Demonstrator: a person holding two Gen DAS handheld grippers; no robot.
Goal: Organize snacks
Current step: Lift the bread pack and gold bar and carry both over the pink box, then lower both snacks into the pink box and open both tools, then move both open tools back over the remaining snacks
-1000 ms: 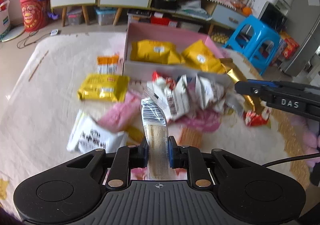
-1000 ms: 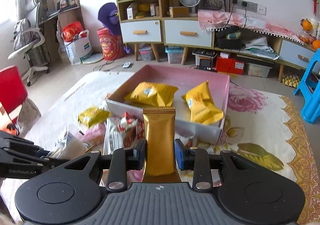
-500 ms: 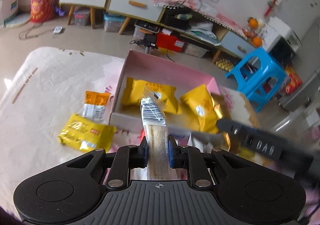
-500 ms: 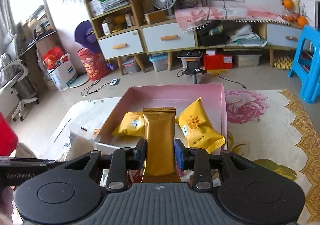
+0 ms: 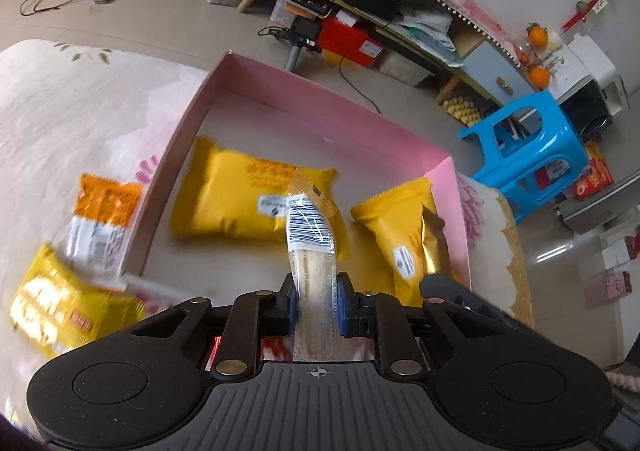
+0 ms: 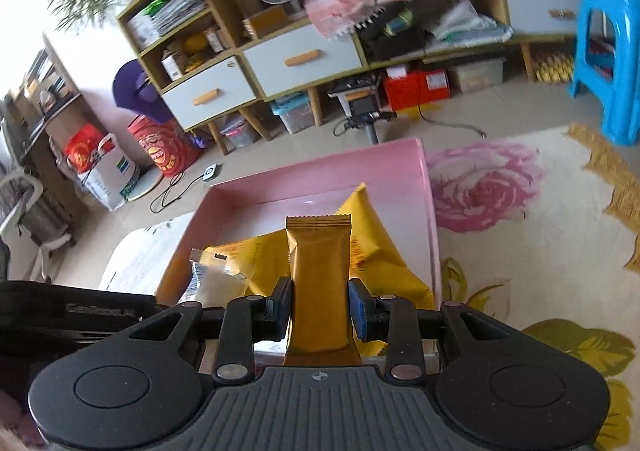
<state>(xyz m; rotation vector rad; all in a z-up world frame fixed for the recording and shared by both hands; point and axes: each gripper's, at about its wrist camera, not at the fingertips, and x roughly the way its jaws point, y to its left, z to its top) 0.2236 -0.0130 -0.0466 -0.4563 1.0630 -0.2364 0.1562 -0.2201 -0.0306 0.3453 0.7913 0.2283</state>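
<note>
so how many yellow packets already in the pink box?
2. One yellow packet lies toward the left side of the pink box; the other yellow packet lies by the right wall. Grippers may hide more.

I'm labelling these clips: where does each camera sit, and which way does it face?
Left wrist: on the left hand-held gripper, tilted down into the pink box; grips a clear packet.
Right wrist: on the right hand-held gripper, facing box and cabinets; grips a gold packet.
Shared: the box, yellow bags, both packets.
</note>
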